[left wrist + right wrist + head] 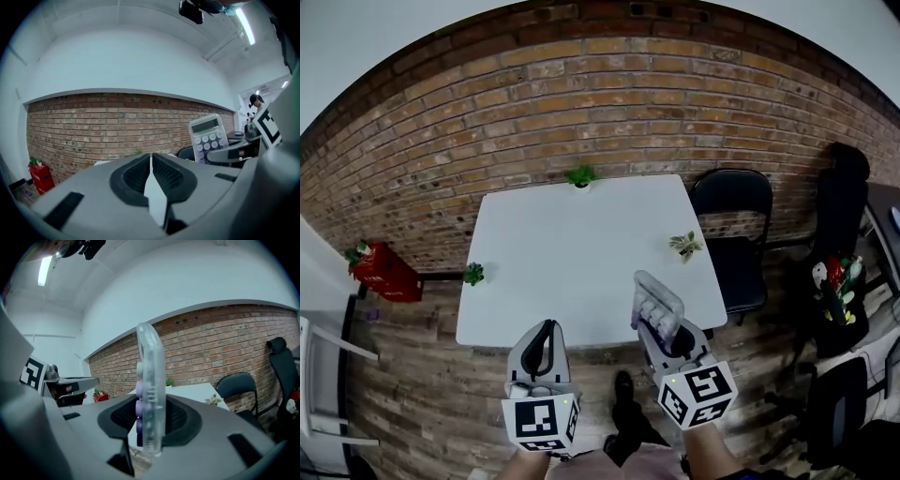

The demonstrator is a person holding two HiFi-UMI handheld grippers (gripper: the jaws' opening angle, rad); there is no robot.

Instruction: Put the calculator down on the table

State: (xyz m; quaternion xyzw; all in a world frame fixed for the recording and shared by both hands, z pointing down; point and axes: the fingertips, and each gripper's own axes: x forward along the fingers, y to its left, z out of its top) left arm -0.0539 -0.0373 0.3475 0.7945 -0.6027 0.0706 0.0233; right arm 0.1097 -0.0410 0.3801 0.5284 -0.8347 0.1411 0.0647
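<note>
- The calculator point(151, 399) stands on edge, clamped between the pads of the right gripper point(662, 330), held off the white table point(581, 253) at its near edge.
- The left gripper point(542, 349), just beside it, has its jaws pressed together with nothing between them.
- A small plant point(685, 246) sits near the table's right edge, with a black chair point(733, 225) beside the table.

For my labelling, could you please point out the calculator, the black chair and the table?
calculator point(655, 306), head view, its keypad.
black chair point(732, 196), head view, its backrest.
table point(577, 253), head view, bare top.
</note>
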